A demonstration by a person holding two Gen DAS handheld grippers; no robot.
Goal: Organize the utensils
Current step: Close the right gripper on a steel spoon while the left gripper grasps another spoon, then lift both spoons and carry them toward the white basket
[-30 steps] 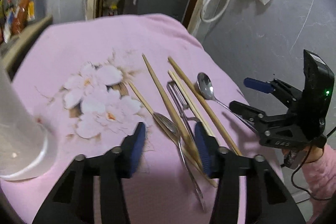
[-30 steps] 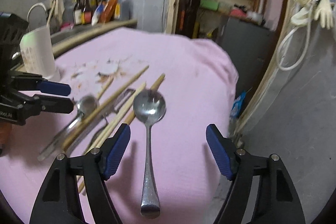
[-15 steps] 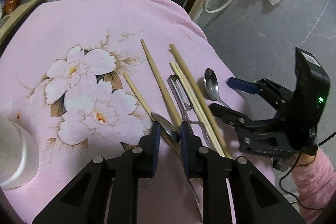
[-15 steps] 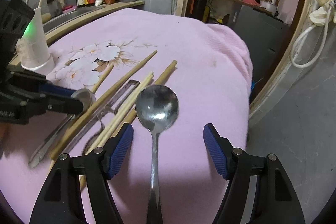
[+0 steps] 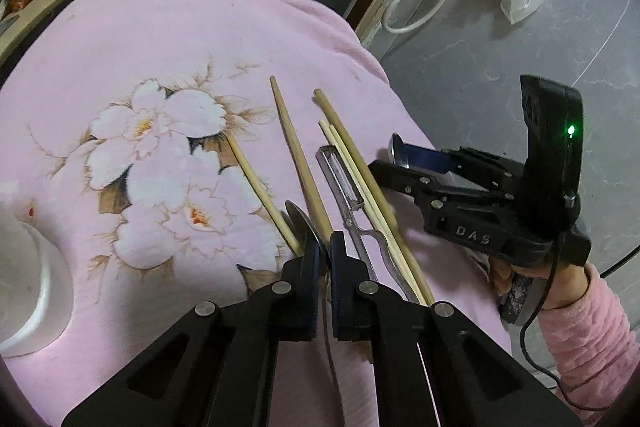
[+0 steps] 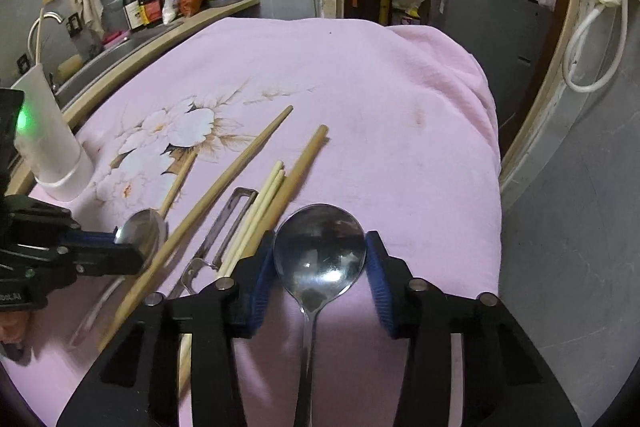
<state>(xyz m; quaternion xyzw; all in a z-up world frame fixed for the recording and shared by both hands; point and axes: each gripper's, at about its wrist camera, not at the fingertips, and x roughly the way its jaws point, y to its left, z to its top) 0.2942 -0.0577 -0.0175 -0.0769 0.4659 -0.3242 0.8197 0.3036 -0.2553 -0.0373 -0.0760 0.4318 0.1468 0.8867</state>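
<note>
As your left gripper (image 5: pixel 323 259) jaws just pinched left spoon (image 6: pixel 142 231), right gripper (image 6: pixel 320 267) jaws, closing, touch right spoon (image 6: pixel 320 251) bowl; both lifts seem ready.

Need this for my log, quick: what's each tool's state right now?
Left tool: closed on the left spoon.
Right tool: just been closing, pads now gripping the right spoon by its bowl.

Open pink cloth (image 6: pixel 400 115) fills the upper right of the right wrist view, free to cross, while chopsticks (image 6: pixel 236 171) and a peeler (image 6: pixel 230 217) crowd lower left and a white cup (image 6: pixel 52 147) blocks the left edge.
</note>
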